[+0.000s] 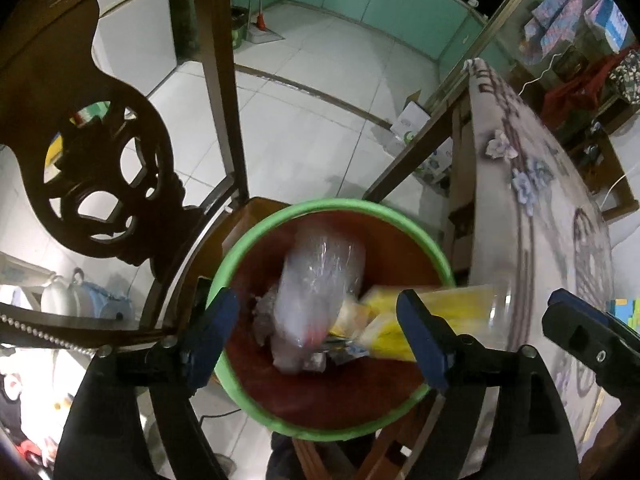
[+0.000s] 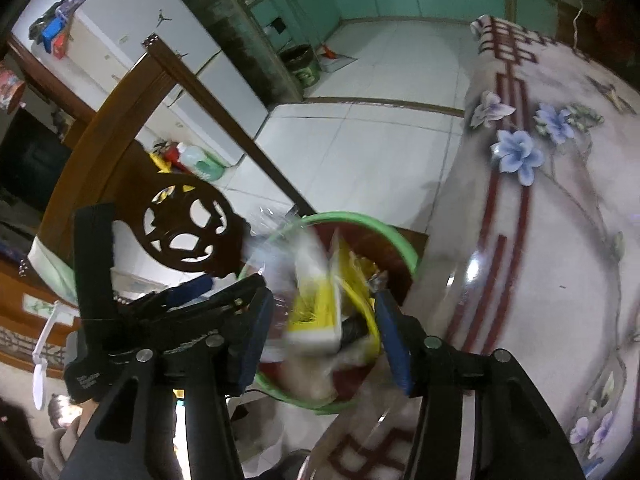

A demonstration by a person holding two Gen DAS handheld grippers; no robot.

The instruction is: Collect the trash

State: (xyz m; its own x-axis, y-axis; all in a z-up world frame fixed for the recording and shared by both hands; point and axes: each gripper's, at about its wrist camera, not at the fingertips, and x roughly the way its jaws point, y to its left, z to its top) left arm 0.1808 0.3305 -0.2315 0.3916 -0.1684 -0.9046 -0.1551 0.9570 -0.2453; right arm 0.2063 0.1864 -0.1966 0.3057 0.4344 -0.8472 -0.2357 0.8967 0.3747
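Note:
A green-rimmed basin [image 1: 256, 236] with a dark red inside sits on a wooden chair seat beside the table. Inside it lie a clear plastic bottle [image 1: 320, 292], blurred, and yellow wrappers [image 1: 452, 308]. My left gripper [image 1: 320, 340] hovers open right above the basin, with nothing between its blue pads. In the right wrist view the basin [image 2: 404, 244] is below my right gripper [image 2: 324, 344], which is open; a yellow and white packet [image 2: 316, 312] shows blurred between the fingers, apart from the pads. The left gripper [image 2: 188, 292] shows at the left.
A carved wooden chair back [image 1: 100, 176] rises left of the basin. A round table with a flowered cloth [image 2: 540, 220] stands at the right. White tiled floor [image 1: 304, 120] lies beyond, with teal cabinets and a fridge [image 2: 132, 40] at the back.

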